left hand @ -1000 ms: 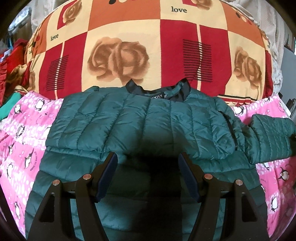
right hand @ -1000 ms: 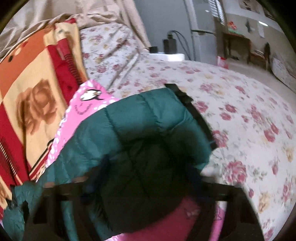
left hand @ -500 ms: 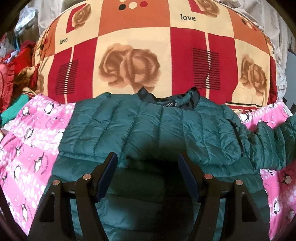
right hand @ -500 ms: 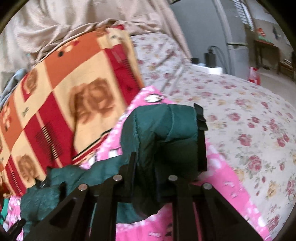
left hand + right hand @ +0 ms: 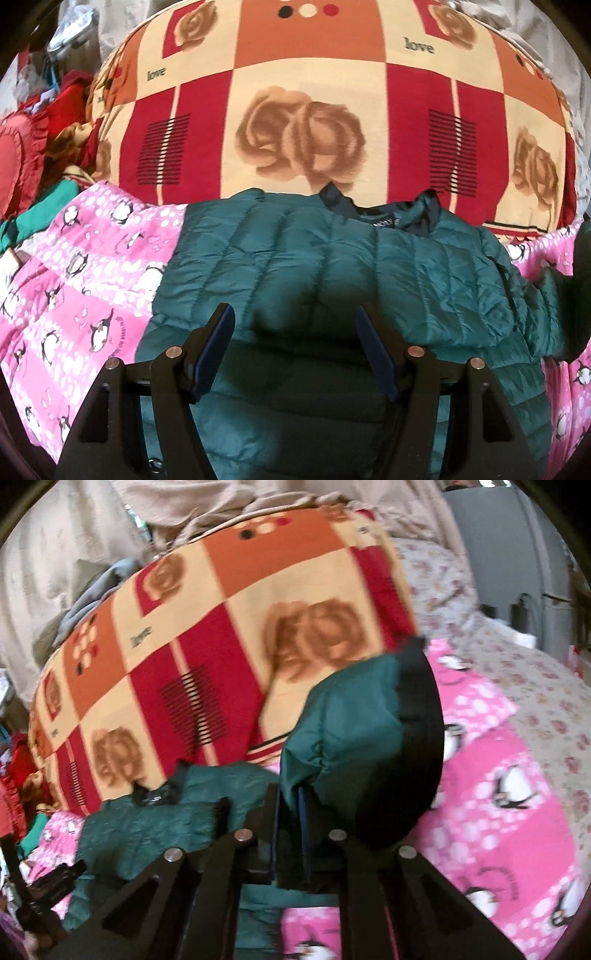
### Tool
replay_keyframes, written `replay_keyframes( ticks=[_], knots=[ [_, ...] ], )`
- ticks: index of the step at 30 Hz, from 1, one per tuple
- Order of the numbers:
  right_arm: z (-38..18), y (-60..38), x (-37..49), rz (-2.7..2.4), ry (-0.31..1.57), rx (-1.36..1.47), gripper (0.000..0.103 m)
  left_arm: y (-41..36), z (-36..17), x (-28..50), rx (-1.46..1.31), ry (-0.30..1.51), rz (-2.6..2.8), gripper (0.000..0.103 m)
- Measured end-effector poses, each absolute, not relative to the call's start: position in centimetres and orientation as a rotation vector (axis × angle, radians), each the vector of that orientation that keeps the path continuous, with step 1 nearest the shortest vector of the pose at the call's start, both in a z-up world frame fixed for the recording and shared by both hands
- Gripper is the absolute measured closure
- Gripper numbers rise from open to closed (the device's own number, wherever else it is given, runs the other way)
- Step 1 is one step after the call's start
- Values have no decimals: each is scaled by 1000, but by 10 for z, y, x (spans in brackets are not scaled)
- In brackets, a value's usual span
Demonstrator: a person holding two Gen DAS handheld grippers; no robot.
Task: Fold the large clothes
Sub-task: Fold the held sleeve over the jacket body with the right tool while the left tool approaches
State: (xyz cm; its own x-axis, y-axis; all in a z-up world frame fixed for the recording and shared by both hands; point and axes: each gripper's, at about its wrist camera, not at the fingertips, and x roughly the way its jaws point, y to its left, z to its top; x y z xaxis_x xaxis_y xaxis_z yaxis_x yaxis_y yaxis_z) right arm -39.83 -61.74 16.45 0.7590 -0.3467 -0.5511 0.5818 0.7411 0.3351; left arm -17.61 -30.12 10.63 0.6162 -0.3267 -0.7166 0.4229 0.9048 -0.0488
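Right claw (image 5: pixel 291 834) clamped on the black-edged cuff of a quilted teal sleeve (image 5: pixel 347 734), fingers nearly together with the fabric pinched between them, sleeve lifted off the bed and bunched in front of the camera. Left claw (image 5: pixel 295 350) spread wide with nothing between its blue-padded fingers (image 5: pixel 216 347), poised just over the lower body of the dark teal quilted puffer jacket (image 5: pixel 332 273). Jacket spread flat across a pink fleece blanket printed with penguins (image 5: pixel 85 288), dark collar (image 5: pixel 384 218) pointing away from the camera and touching the foot of a big folded quilt in red, orange and cream squares with brown roses (image 5: pixel 306 110). One sleeve already folded across the chest from the left side — seen as a thick horizontal band lying over the torso. In the right wrist view, jacket body (image 5: pixel 155 827) low and to the left of the raised sleeve, pink penguin blanket (image 5: pixel 491 794) to the right, and beyond it a cream bedsheet with small red flowers (image 5: pixel 535 686). Red and green clothes heaped (image 5: pixel 33 162) at the far left of the left wrist view — details too jumbled to tell apart.
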Motion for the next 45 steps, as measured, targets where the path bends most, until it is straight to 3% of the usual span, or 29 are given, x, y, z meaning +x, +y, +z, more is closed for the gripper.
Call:
replay_keyframes(
  ticks=[17,19,20,21,25,27,31,32,33,34,45],
  knots=[
    [124,-508,-252,-302,678,379,98,-263,97,-153,79,837,-404,62],
    [117,-507,-255,-361,718,319,74,-262,95,-152,76,839,-401,62],
    [115,-509,-259,-388,724,307,47,-262,94,-151,70,843,-403,62],
    [114,-514,-267,-412,718,302,33,-261,93,-151,61,851,-407,62],
    [110,-543,-294,-523,716,248,32,-264,91,-151,56,858,-412,62],
    [98,-561,-295,-562,773,232,27,-265,89,-151,54,863,-414,62],
    [70,-594,-300,-541,843,315,32,-268,87,-154,69,871,-420,62],
    [71,-598,-304,-527,819,350,54,-268,86,-154,81,868,-419,62],
    [75,-601,-309,-513,784,399,82,-268,86,-154,88,865,-418,62],
    [78,-602,-314,-509,756,436,85,-268,86,-153,90,863,-415,62],
    [151,-547,-285,-241,557,517,88,-246,102,-139,-13,848,-396,62]
  ],
)
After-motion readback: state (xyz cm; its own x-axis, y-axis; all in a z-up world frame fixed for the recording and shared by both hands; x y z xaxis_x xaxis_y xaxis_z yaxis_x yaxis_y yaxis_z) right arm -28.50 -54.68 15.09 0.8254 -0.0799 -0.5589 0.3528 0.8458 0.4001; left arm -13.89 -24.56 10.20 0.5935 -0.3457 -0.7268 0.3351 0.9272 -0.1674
